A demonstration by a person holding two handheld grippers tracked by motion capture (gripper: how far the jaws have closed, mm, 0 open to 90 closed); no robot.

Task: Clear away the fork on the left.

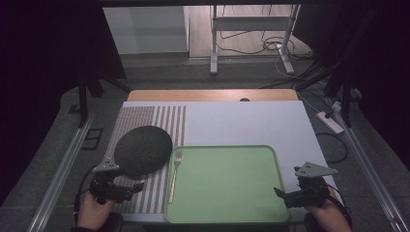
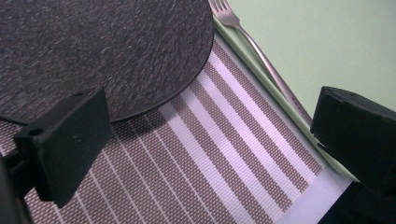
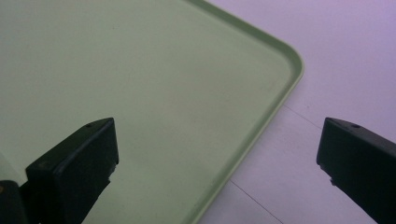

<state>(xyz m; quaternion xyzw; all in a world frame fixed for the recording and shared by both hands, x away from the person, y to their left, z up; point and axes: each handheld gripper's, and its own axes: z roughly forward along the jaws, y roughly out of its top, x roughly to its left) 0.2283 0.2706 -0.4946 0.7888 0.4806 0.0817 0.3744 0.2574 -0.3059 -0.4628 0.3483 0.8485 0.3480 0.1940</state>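
Both grippers low at the near edge, left gripper (image 1: 126,187) and right gripper (image 1: 286,195) jaws spread wide, holding nothing; pale green tray (image 1: 270,159) between them; dark round textured plate (image 1: 143,150) on the striped placemat (image 1: 167,118); slim silver fork (image 1: 175,174) along the tray's left rim.

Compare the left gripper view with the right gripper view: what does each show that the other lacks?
Left gripper view alone: the dark round plate lying on the striped placemat, and the fork along the tray's edge, between the left hand-held gripper's open jaws.

Right gripper view alone: the tray's rounded corner and the white table cover beside it, between the right hand-held gripper's open jaws.

Both: the green tray, bare inside.
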